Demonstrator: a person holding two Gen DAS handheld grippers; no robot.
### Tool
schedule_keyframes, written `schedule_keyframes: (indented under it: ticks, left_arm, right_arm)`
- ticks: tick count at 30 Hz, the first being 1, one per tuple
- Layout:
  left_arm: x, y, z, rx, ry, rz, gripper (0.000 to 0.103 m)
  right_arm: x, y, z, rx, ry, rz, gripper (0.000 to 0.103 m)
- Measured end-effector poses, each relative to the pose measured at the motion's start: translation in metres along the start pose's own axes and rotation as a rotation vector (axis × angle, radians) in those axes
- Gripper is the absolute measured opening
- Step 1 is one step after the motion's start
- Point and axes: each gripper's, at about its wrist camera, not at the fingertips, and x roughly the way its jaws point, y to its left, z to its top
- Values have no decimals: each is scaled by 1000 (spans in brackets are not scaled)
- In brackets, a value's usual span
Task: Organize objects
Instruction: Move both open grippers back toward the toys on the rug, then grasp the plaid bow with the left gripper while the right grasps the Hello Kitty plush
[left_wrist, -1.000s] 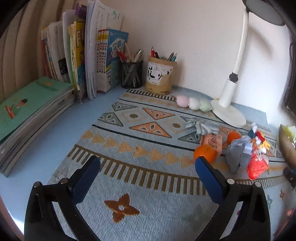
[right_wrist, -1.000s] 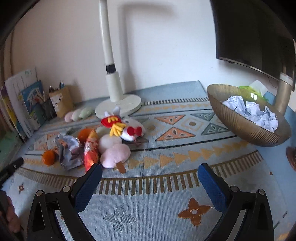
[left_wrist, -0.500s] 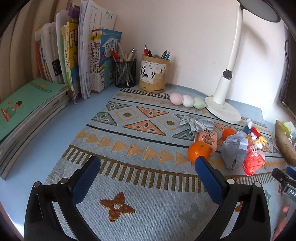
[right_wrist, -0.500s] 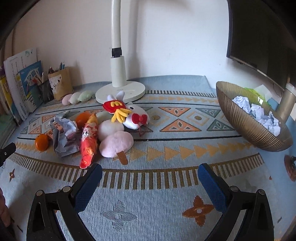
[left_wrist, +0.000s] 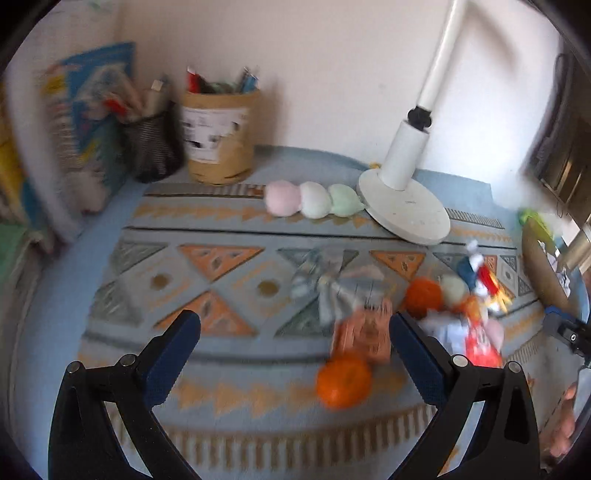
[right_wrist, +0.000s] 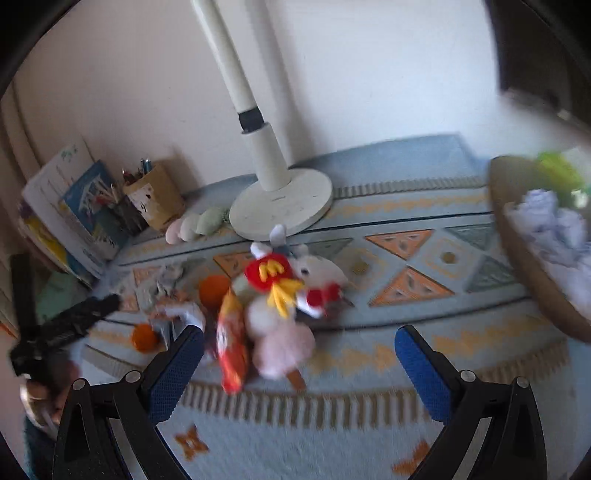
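A clutter of small things lies on the patterned mat. In the left wrist view my left gripper (left_wrist: 293, 343) is open just above an orange (left_wrist: 343, 380) and a small orange carton (left_wrist: 364, 332), with a grey bow (left_wrist: 332, 286) and a second orange (left_wrist: 423, 297) behind. In the right wrist view my right gripper (right_wrist: 297, 352) is open over a pink plush (right_wrist: 282, 349), a red-orange snack packet (right_wrist: 231, 349) and a white plush with a red cap (right_wrist: 291, 278). Nothing is held.
A white lamp base (left_wrist: 404, 210) and a three-ball plush skewer (left_wrist: 314, 199) sit at the back. Pen holders (left_wrist: 219, 136) and books (left_wrist: 85, 110) stand back left. A woven bowl (right_wrist: 524, 251) with crumpled paper is at the right. A hand (right_wrist: 44, 395) shows at lower left.
Both grippers have moved forward toward the pile of objects, which now looks larger and nearer. Both views are motion blurred. The jaws stay open.
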Motion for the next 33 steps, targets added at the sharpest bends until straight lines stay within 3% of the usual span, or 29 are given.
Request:
schedule_keyframes:
  ticks: [3, 6, 8, 9, 10, 11, 12, 13, 15, 17, 21, 24, 25, 26, 28, 33]
  left_arm:
    - [35, -2, 15, -32, 86, -16, 102]
    - [67, -4, 22, -66, 160, -42, 99]
    - [74, -10, 22, -47, 162, -31, 86]
    - [75, -14, 22, -20, 143, 0, 74]
    - [76, -22, 21, 41, 119, 66, 47]
    - [77, -26, 21, 71, 114, 107, 40]
    - [78, -26, 21, 77, 112, 108, 39]
    - [76, -23, 21, 71, 102, 86, 27]
    - [74, -19, 20, 55, 98, 63, 24]
    - [69, -12, 20, 7, 90, -14, 22]
    - [36, -8, 18, -29, 8, -76, 22]
    - [0, -9, 4, -21, -63, -109, 22]
    - [-11, -8, -3, -21, -83, -111, 22]
    - [-19, -7, -9, -22, -96, -102, 22]
    - [-22, -1, -19, -28, -113, -77, 22]
    - [-9, 26, -41, -98, -135, -60, 22]
  right_arm:
    - [34, -15, 19, 56, 77, 43, 103]
    - [56, -17, 27, 30, 103, 7, 103]
    - [70, -13, 32, 2, 127, 18, 103]
    - [76, -13, 33, -2, 138, 38, 103]
    - [84, -12, 34, -3, 148, 56, 98]
    - [91, -12, 34, -2, 153, 72, 82]
    - [99, -12, 33, -4, 162, 80, 75]
    - [100, -13, 31, -7, 143, 57, 70]
    - [95, -14, 29, -7, 85, 67, 40]
    - [89, -21, 28, 29, 62, 134, 25]
    - [61, -28, 32, 47, 4, 120, 25]
    - [36, -24, 29, 2, -6, 91, 28]
    - [31, -24, 29, -5, 1, 87, 39]
    - [28, -23, 30, -5, 9, 93, 69]
    - [32, -19, 35, -3, 28, 91, 103]
    - [57, -17, 48, 5, 43, 87, 103]
